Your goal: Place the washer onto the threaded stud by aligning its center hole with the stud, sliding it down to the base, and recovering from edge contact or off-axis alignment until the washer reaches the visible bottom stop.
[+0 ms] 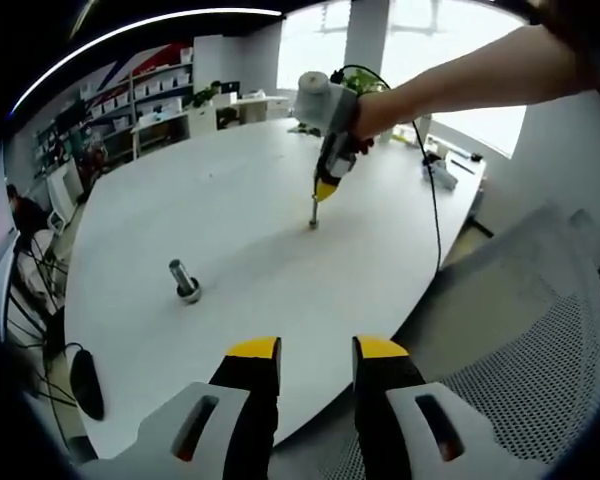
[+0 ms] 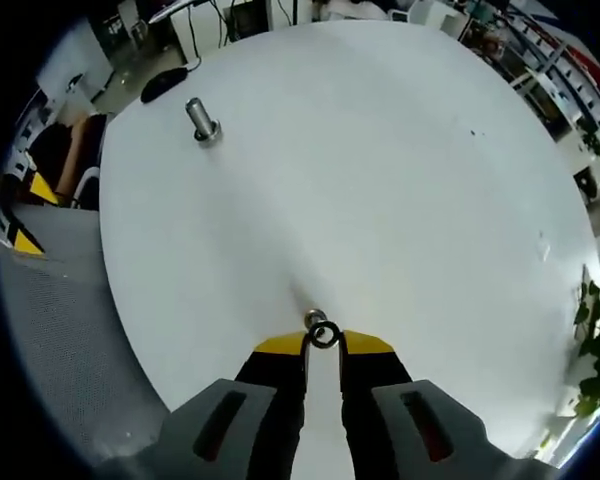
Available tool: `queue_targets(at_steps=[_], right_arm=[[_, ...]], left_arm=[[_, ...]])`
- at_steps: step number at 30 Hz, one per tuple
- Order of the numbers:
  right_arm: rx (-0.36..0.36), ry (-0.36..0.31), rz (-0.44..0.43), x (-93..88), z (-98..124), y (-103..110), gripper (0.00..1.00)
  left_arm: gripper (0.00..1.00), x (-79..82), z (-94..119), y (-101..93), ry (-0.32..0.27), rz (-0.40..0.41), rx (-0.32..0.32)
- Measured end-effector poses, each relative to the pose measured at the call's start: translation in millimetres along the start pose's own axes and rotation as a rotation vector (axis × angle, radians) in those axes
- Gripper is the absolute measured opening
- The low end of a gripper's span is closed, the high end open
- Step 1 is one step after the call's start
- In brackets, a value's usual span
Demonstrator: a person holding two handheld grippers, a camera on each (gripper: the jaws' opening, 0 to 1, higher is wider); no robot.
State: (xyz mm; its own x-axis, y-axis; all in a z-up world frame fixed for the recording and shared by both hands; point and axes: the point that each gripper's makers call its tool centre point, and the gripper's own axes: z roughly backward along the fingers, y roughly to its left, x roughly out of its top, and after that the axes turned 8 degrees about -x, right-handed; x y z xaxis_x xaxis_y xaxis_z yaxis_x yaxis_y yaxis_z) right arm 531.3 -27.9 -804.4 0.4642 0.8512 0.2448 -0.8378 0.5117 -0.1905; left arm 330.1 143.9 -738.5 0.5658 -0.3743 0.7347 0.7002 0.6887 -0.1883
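So the right gripper [image 2: 323, 343] has its fingers pinched on the washer [image 2: 324, 334], a small dark ring held right at the yellow tips. Just past it, touching or nearly so at 11 o'clock from the ring, sits a short threaded stud [image 2: 313, 319] standing on the white round surface [image 2: 400, 180]. The washer looks like it's at the top of the stud, a bit off to one side, not down at the base. Can't tell if the hole is actually over the thread.

From the left gripper view you see the same thing from across the surface: a person's hand [image 1: 365, 115] holds the right gripper pointing down at that stud [image 1: 313, 218], tip right above it.

The left gripper [image 1: 316, 350] hangs near the surface edge with its fingers apart, nothing between them.

There's a second, fatter bolt [image 1: 185, 280] standing upright well apart from the first one, at about 10 o'clock from the left fingers. In the right gripper view it's up at 11 o'clock [image 2: 202, 120].

No containers on the surface. Shelves [image 1: 145, 105] with boxes stand in the background.
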Motion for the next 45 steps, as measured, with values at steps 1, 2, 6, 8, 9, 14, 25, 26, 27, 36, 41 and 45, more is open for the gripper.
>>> queue_targets(at_steps=[1, 2, 6, 8, 9, 14, 25, 26, 27, 36, 41, 45], right_arm=[[0.002, -0.002, -0.005, 0.8, 0.1, 0.6, 0.13], [0.003, -0.004, -0.007, 1.7, 0.1, 0.6, 0.13], [0.007, -0.008, -0.008, 3.6, -0.9, 1.3, 0.13], [0.011, -0.009, -0.007, 3.7, -0.8, 2.9, 0.14], [0.014, -0.008, -0.007, 3.5, -0.8, 4.4, 0.14], [0.018, -0.002, 0.007, 2.1, -3.5, 7.0, 0.14], [0.029, 0.017, -0.005, -1.9, -18.8, 10.0, 0.14], [0.031, 0.019, -0.007, -2.7, -20.7, 10.4, 0.14], [0.035, 0.022, -0.015, -3.8, -23.4, 12.3, 0.14], [0.045, 0.043, -0.033, -10.6, -42.0, 19.0, 0.14], [0.041, 0.058, -0.023, -14.0, -47.5, 18.0, 0.14], [0.044, 0.058, -0.029, -14.4, -45.0, 19.8, 0.14]], left_arm=[[0.27, -0.1, -0.2, -0.1, 0.0, -0.001, 0.0], [0.27, -0.2, -0.3, -0.2, 0.001, -0.001, 0.0], [0.27, -0.2, -0.4, -0.4, 0.001, -0.001, -0.001], [0.27, -0.3, -0.5, -0.4, 0.002, -0.002, -0.001], [0.27, -0.3, -0.5, -0.4, 0.002, -0.002, -0.002], [0.27, -0.5, -0.7, -0.8, 0.003, -0.003, -0.003], [0.27, -1.4, -1.0, -0.9, 0.008, -0.001, -0.001], [0.27, -1.6, -1.0, -0.5, 0.01, -0.001, -0.001], [0.27, -1.7, -1.0, -0.5, 0.01, -0.001, 0.0], [0.27, -3.5, -0.7, 0.7, 0.019, 0.002, 0.006], [0.26, -4.6, -0.7, 1.5, 0.022, 0.004, 0.01], [0.27, -3.3, -0.7, 0.8, 0.014, 0.008, 0.008]])
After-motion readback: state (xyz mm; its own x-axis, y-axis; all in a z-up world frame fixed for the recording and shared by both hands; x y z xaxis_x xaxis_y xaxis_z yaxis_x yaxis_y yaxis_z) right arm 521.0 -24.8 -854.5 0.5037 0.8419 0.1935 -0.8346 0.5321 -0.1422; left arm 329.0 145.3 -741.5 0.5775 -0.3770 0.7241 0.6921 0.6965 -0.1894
